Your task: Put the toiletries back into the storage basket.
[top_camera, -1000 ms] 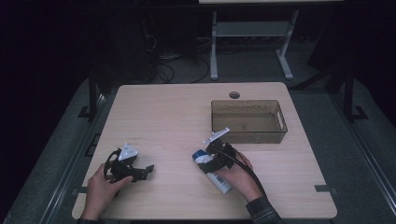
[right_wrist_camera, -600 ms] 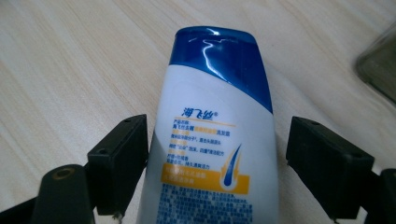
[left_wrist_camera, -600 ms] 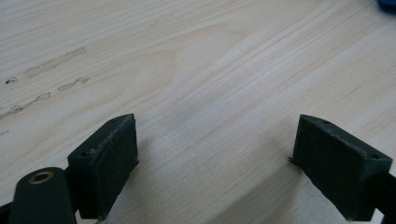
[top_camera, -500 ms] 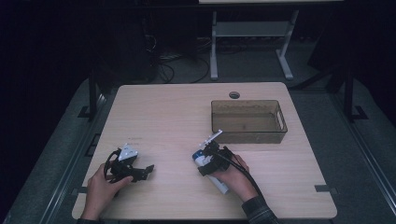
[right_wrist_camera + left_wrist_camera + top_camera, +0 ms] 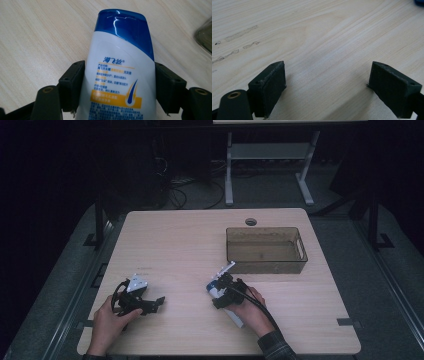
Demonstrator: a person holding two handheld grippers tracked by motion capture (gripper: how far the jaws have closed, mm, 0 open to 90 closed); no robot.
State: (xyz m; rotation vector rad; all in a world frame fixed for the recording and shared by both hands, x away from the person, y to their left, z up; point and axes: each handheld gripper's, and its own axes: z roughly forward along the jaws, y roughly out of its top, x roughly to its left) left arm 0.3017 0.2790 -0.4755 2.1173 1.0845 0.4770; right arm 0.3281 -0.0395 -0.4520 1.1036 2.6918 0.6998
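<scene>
- The right gripper lay low on the table near the middle of its front edge, with a white shampoo bottle lying flat between its jaws.
- In the right gripper view the bottle showed a blue cap pointing away from the hand, and both black pads met its sides; the jaws had just been closing, so the claw was grasping the bottle.
- The bottle's white lower end stuck out under the right hand toward the front edge.
- The left gripper rested near the front left corner, held by the left hand.
- In the left gripper view its jaws stood wide apart over bare wood, so that claw was released with nothing between the pads.
- A brown see-through bin sat toward the right edge, in the back half of the table, just beyond the right gripper and not touching it.
- The bin's floor looked bare through its tinted walls; nothing could be made out inside.
- A corner of the bin edged into the right gripper view, close beside the bottle's cap.
</scene>
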